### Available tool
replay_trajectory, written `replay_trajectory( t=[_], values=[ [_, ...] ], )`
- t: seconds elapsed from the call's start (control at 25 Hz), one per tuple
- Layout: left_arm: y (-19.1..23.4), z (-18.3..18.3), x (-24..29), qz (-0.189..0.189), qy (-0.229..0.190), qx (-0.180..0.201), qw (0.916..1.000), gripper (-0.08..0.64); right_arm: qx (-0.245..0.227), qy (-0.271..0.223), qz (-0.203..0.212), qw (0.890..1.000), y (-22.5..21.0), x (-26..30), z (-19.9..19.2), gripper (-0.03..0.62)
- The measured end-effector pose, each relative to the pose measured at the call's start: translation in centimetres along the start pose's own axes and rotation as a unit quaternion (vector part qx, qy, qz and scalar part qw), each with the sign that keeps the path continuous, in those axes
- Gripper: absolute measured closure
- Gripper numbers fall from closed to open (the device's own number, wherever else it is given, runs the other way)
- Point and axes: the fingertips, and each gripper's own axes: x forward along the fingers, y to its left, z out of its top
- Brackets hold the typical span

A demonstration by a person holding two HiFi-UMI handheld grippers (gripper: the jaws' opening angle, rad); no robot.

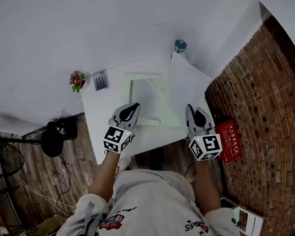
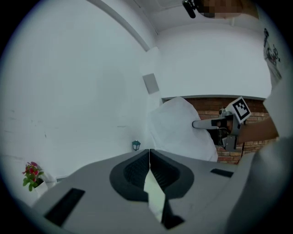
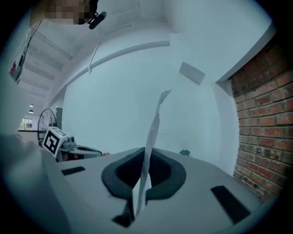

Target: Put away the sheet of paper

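White walls meet a brick one on the right, and a white table (image 1: 99, 121) stands pushed into that corner. Along its far edge I see a little pot of flowers (image 1: 76, 81), a small calculator (image 1: 100, 81) just beside it, and a teal lantern-shaped ornament (image 1: 180, 45) at the far right corner. A pale tray (image 1: 162, 106) lies in the middle of the tabletop. Down by the bricks sits a red box (image 1: 228, 139).

A person stands at the near edge with a gripper in each hand, both pointing roughly level across the table. The right gripper (image 3: 149, 153) is clenched on the sheet of paper (image 3: 156, 119): the sheet passes between its pads and rises edge-on past the tips. Seen from above, the sheet is over the table's right end, to the right of the tray, raised and bowed. Whether its lower edge touches the tabletop I can't tell. The left gripper (image 2: 149, 153) is over the tray's near left corner, its jaws pressed together at the tips. A pale sliver shows in the slit behind them, and I can't make out whether that is paper or the surface below.
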Motion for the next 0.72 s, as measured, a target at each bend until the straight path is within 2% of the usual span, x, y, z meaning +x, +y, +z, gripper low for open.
replay_trajectory(
  t=[0.16,0.36,0.72],
  values=[
    [0.8,0.9,2.8,0.043,-0.003,-0.003,0.9991,0.537,-0.003,0.000,0.046,0.999,-2.8,3.0,0.8,0.595],
    [1.7,1.3,3.4,0.088,-0.006,-0.006,0.9960,0.537,-0.003,0.003,0.093,0.996,-4.0,6.1,0.5,0.595],
    [3.0,0.6,2.6,0.120,0.003,-0.019,0.9925,0.537,0.008,0.011,0.134,0.991,-2.9,8.4,0.0,0.595]
  ],
)
